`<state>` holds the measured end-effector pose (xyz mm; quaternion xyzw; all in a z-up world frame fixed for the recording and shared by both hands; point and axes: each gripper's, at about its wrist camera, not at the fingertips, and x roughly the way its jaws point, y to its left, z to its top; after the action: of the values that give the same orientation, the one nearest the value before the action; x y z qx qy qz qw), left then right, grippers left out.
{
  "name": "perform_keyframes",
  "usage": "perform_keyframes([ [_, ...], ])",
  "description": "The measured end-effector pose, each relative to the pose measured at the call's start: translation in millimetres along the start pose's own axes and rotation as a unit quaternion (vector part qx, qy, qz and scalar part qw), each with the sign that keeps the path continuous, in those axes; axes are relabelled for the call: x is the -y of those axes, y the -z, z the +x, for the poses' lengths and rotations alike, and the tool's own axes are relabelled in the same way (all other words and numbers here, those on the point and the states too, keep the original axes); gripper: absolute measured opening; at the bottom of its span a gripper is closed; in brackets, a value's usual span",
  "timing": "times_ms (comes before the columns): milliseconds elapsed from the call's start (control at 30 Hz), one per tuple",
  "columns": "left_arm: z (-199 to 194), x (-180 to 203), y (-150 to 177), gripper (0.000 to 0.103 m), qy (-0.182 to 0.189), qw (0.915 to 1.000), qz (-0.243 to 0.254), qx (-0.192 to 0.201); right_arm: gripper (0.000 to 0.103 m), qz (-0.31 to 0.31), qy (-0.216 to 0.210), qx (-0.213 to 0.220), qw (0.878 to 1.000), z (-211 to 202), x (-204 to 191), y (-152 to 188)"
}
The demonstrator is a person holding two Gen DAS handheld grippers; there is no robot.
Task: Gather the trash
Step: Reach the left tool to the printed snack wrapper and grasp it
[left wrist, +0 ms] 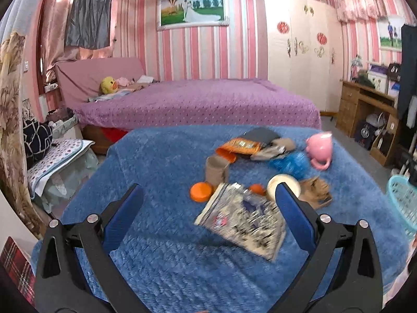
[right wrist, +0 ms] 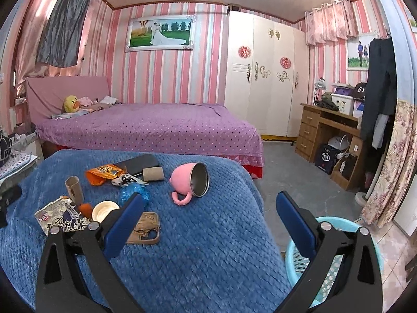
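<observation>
The left gripper [left wrist: 208, 208], fingers spread, had the silver wrapper [left wrist: 243, 219] lying flat just beyond its right finger, nearer than the empty, spread right gripper [right wrist: 208, 210].

Purple-spotted bed [right wrist: 146, 127] mid-frame, yellow duck plush [right wrist: 71, 104] at its upper left. White wardrobe [right wrist: 265, 78] right of centre. Wooden desk [right wrist: 325, 130] far right. Framed wedding photo [right wrist: 159, 34] upper centre wall.
</observation>
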<state>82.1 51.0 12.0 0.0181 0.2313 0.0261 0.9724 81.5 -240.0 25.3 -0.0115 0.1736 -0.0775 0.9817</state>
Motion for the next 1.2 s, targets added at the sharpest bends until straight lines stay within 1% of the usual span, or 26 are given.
perform_keyframes([
  [100, 11.9, -7.3, 10.1, 0.098, -0.021, 0.9995, 0.019, -0.014, 0.099, -0.005, -0.006, -0.023, 1.0, 13.0, 0.3, 14.9],
  [167, 17.5, -11.6, 16.4, 0.098, -0.023, 0.9992, 0.023, -0.024, 0.099, -0.013, -0.008, -0.038, 0.999, 20.7, -0.5, 22.8],
  [200, 22.2, -14.3, 21.5, 0.098, -0.026, 0.9987, 0.027, -0.034, 0.099, -0.016, -0.005, -0.039, 0.999, 22.6, -0.5, 23.6],
  [333, 39.0, -20.5, 33.6, 0.098, -0.026, 0.997, 0.03, -0.066, 0.099, -0.026, 0.003, -0.039, 0.999, 29.1, -1.2, 29.0],
  [467, 53.2, -26.4, 42.1, 0.098, -0.013, 0.9954, 0.014, -0.094, 0.099, -0.018, -0.009, -0.048, 0.999, 38.0, 0.7, 33.2],
  [567, 56.0, -21.6, 39.6, 0.098, -0.017, 0.9954, 0.013, -0.093, 0.099, -0.025, -0.001, -0.055, 0.998, 44.0, -1.1, 36.2],
  [633, 61.1, -16.6, 34.6, 0.098, -0.023, 0.9956, 0.001, -0.091, 0.099, -0.035, 0.007, -0.063, 0.997, 47.2, -3.6, 37.7],
  [667, 65.6, -12.6, 31.5, 0.098, -0.023, 0.9953, -0.005, -0.094, 0.099, -0.044, 0.021, -0.071, 0.996, 51.0, -6.0, 38.8],
  [733, 72.8, -3.5, 29.2, 0.098, -0.01, 0.9945, -0.007, -0.104, 0.099, -0.047, 0.034, -0.079, 0.995, 55.7, -6.7, 38.8],
  [833, 78.9, 11.1, 29.0, 0.098, 0.012, 0.9937, 0.0, -0.112, 0.099, -0.038, 0.027, -0.086, 0.995, 60.4, -2.6, 36.7],
  [900, 79.2, 21.9, 30.1, 0.097, 0.008, 0.9942, 0.019, -0.106, 0.099, -0.033, 0.026, -0.091, 0.995, 64.0, -0.7, 36.8],
  [967, 76.5, 31.0, 31.0, 0.092, 0.007, 0.9948, 0.033, -0.096, 0.099, -0.037, 0.028, -0.092, 0.995, 67.9, -1.2, 38.3],
  [1000, 75.3, 33.2, 30.6, 0.085, 0.012, 0.9948, 0.035, -0.095, 0.099, -0.038, 0.026, -0.093, 0.995, 68.7, -1.3, 38.9],
  [1033, 73.9, 36.5, 29.2, 0.075, 0.02, 0.9947, 0.035, -0.095, 0.099, -0.037, 0.021, -0.096, 0.994, 70.6, -1.8, 38.5],
  [1067, 72.1, 39.0, 28.5, 0.07, 0.027, 0.9946, 0.034, -0.094, 0.099, -0.033, 0.015, -0.101, 0.994, 72.6, -2.2, 38.8],
  [1133, 67.4, 44.8, 25.9, 0.049, 0.036, 0.9946, 0.038, -0.089, 0.099, -0.018, 0.001, -0.111, 0.994, 76.1, -2.2, 40.2],
  [1167, 66.7, 48.2, 25.0, 0.043, 0.037, 0.9946, 0.042, -0.087, 0.099, -0.014, -0.004, -0.114, 0.993, 77.1, -2.4, 41.0],
  [1200, 66.2, 51.2, 24.1, 0.03, 0.038, 0.9945, 0.044, -0.087, 0.099, -0.012, -0.007, -0.116, 0.993, 78.3, -3.6, 41.9],
])
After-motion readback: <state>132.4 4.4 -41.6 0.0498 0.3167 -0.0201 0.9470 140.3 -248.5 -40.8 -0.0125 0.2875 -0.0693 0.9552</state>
